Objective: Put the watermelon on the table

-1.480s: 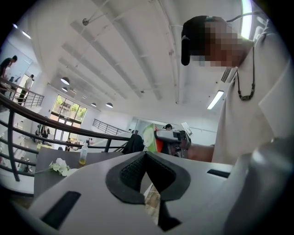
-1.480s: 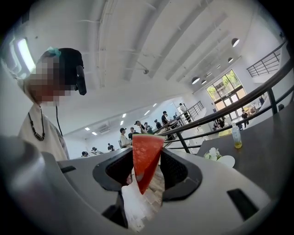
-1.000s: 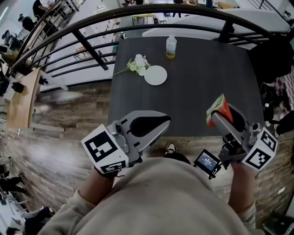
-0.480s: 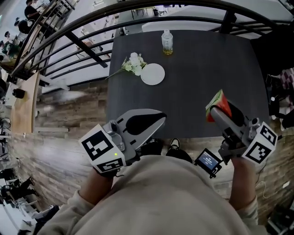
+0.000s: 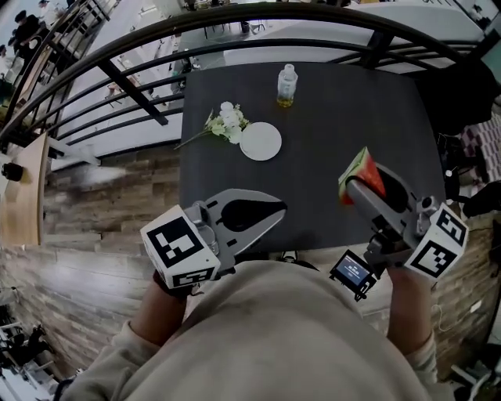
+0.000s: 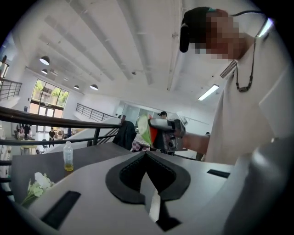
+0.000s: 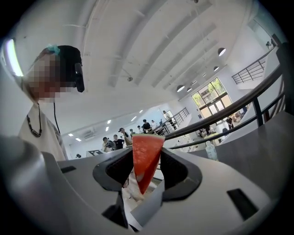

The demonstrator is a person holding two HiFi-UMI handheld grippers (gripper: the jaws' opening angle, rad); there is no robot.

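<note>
The only real container on the counter (image 5: 344,117) is a small clear bottle (image 5: 287,84). It stands upright near the far edge, in the upper middle of the head view, with a shallow layer of yellowish liquid at its bottom. Nearer to me and to the left of it lies a round white plate (image 5: 261,142). A bunch of white flowers (image 5: 225,121) lies just beside the plate's upper left rim, its stems trailing toward the counter's left edge.

My right gripper (image 5: 350,186) is clamped on a wedge of watermelon (image 5: 358,171). In the right gripper view the red flesh stands between the two dark pads, point down and green rind on top. In the head view the slice is at the right, over the near right part of the counter and well apart from the plate and bottle. I cannot tell how high above the surface it is. My left gripper (image 5: 279,210) has its jaws together with nothing between them, pointing over the counter's near edge at the lower middle.

The counter is dark and square. A curved black railing (image 5: 235,23) runs behind it along the top of the frame, and a wood plank floor (image 5: 102,227) spreads to the left. Beyond is a bright hall with a white ceiling, round lamps and tall windows, and people stand in the distance.
</note>
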